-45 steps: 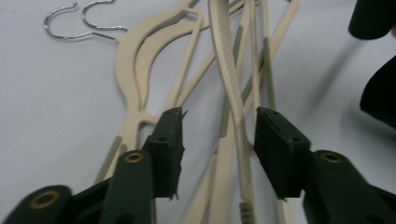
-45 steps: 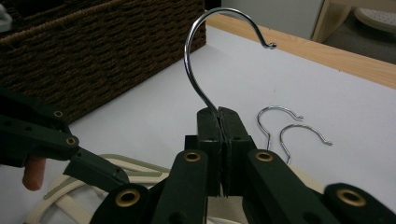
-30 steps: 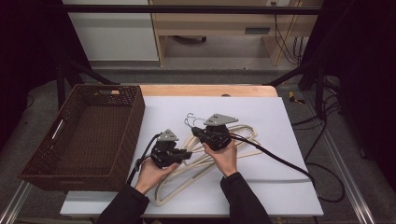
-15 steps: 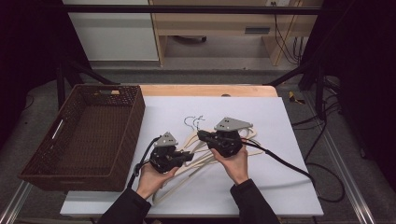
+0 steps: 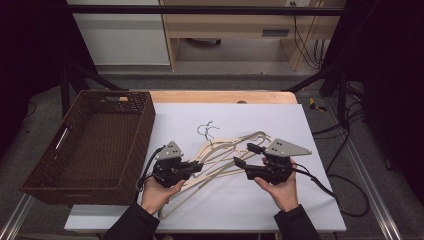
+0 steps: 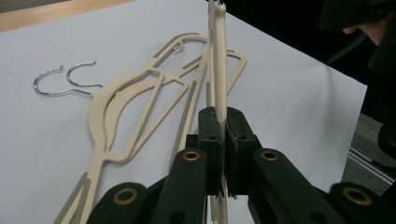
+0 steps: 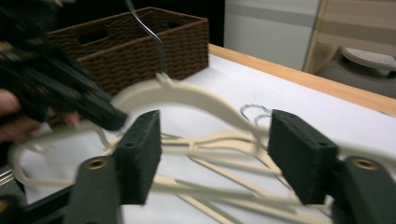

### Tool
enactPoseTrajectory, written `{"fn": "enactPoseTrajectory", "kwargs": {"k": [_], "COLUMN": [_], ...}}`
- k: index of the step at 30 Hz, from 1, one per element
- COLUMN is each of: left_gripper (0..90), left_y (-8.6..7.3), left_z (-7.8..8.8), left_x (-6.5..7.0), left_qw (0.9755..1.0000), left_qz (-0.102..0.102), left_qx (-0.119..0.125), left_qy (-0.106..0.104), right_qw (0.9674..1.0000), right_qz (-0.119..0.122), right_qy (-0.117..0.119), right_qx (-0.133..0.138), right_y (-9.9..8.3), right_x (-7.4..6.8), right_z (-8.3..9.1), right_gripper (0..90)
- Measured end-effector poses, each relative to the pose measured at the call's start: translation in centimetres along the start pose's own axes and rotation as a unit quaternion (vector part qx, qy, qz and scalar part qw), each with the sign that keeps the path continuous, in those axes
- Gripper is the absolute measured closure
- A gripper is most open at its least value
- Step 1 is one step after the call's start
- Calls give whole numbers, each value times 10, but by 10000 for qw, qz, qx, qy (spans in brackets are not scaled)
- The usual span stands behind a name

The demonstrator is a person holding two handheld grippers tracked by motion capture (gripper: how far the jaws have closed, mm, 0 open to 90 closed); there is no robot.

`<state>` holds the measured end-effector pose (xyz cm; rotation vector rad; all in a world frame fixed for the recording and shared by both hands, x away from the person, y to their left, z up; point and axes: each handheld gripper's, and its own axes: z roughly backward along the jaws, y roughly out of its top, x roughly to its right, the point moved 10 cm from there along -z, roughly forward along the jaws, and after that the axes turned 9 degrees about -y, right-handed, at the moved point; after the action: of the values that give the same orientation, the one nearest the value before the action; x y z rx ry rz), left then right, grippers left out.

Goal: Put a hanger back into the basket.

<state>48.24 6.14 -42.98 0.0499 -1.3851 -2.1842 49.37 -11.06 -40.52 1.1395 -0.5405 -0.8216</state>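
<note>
Several cream hangers (image 5: pixel 225 150) lie overlapping on the white table top (image 5: pixel 300 130), their wire hooks (image 6: pixel 65 79) pointing to the far side. My left gripper (image 5: pixel 199 168) is shut on the edge of one cream hanger (image 6: pixel 218 70) and holds it a little above the pile, as its own view (image 6: pixel 222 116) shows. That raised hanger (image 7: pixel 187 95) arcs in front of my right gripper (image 7: pixel 215 154). The right gripper (image 5: pixel 243 155), to the right of the pile, has just been opening; its pads stand wide apart and press on nothing.
A dark brown woven basket (image 5: pixel 50 175) stands at the table's left edge, seen again at the back in the right gripper view (image 7: pixel 187 42). A black cable (image 5: pixel 325 187) trails from the right gripper over the table's right side. A wooden strip (image 5: pixel 220 96) borders the far edge.
My right gripper has moved to the right, away from the hanger hooks, and its jaws have opened. The left gripper has risen slightly with its hanger still clamped.
</note>
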Motion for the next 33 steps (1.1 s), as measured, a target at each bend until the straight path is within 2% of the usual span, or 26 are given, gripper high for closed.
{"fn": "enactPoseTrajectory", "kwargs": {"k": [2, 8, 15, 20, 26, 29, 33], "left_gripper": [866, 866, 865, 865, 865, 865, 865], "left_y": [2, 6, 21, 34, 50, 57, 66], "left_z": [5, 20, 48, 69, 89, 100, 116], "left_x": [0, -2, -7, -8, -10, -15, -26], "left_qw": [10000, 9998, 9993, 9987, 9979, 9974, 9971], "left_qz": [-50, -127, -157, -194, -282, -347, -343], "left_qx": [37, 80, 284, 418, 533, 532, 584], "left_qy": [51, 136, 160, 233, 248, 340, 350], "right_qw": [9999, 9995, 9986, 9976, 9970, 9968, 9967], "right_qz": [-74, -158, -250, -346, -321, -331, -355], "right_qy": [-123, -256, -470, -582, -694, -715, -729], "right_qx": [-51, 24, 81, 139, 101, 101, 87], "right_y": [-11, -16, -12, -11, -12, -13, -14], "right_x": [15, 31, 46, 52, 56, 58, 60], "right_z": [5, 20, 31, 34, 34, 34, 35], "right_gripper": [207, 125, 96, 83, 62, 60, 59]}}
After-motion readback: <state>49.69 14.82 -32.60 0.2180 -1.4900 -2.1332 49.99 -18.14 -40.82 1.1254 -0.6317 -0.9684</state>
